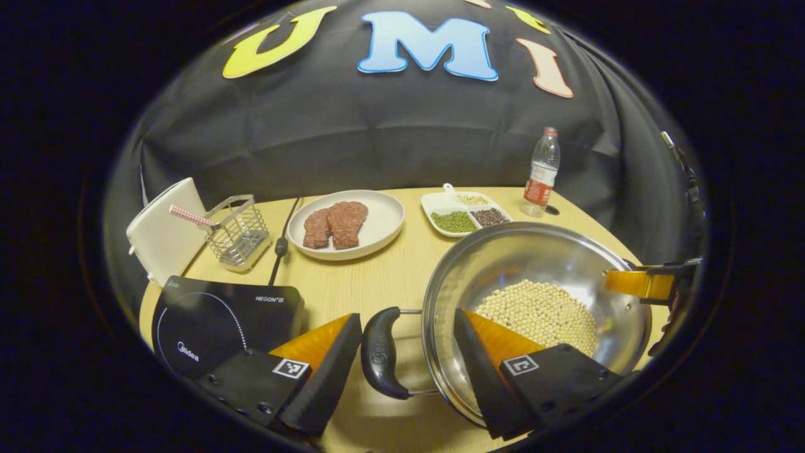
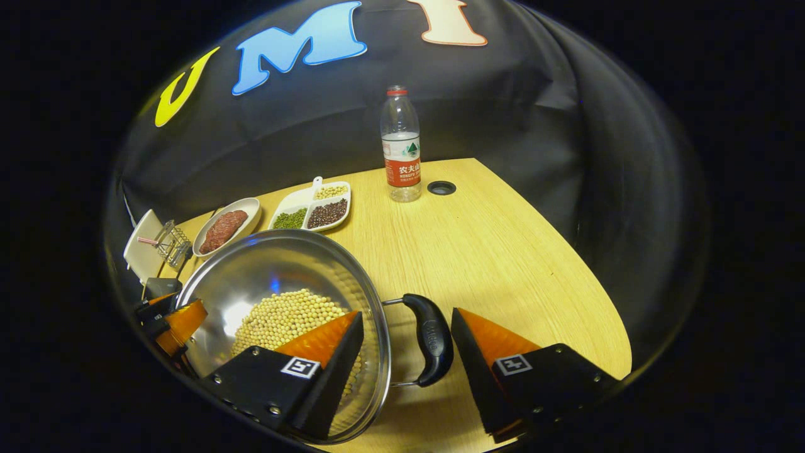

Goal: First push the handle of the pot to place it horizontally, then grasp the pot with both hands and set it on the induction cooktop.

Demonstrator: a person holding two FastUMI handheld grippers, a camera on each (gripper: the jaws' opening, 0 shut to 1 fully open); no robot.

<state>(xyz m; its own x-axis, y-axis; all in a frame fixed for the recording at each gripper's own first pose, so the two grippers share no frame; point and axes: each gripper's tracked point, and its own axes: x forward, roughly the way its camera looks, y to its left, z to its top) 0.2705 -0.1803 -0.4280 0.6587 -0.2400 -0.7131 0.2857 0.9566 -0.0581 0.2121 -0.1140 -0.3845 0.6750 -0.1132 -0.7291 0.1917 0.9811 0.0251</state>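
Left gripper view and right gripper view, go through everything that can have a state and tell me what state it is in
Pot: on the table, holds pale beans, not on the cooktop.
Left pot handle: between open fingers of the left hand-held gripper, unclamped.
Right pot handle: between open fingers of the right hand-held gripper.
Induction cooktop: bare.
Water bottle: upright, capped.
Plate: holds meat.

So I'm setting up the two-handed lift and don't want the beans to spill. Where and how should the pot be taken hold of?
Grip the pot by its two black side handles, one tool per handle, coming in level from opposite sides. The handles lie flat, held off the rim by wire loops, and already sit between each tool's open fingers: left tool, right tool. The rim is thin and slick, and the soybeans need a level lift.
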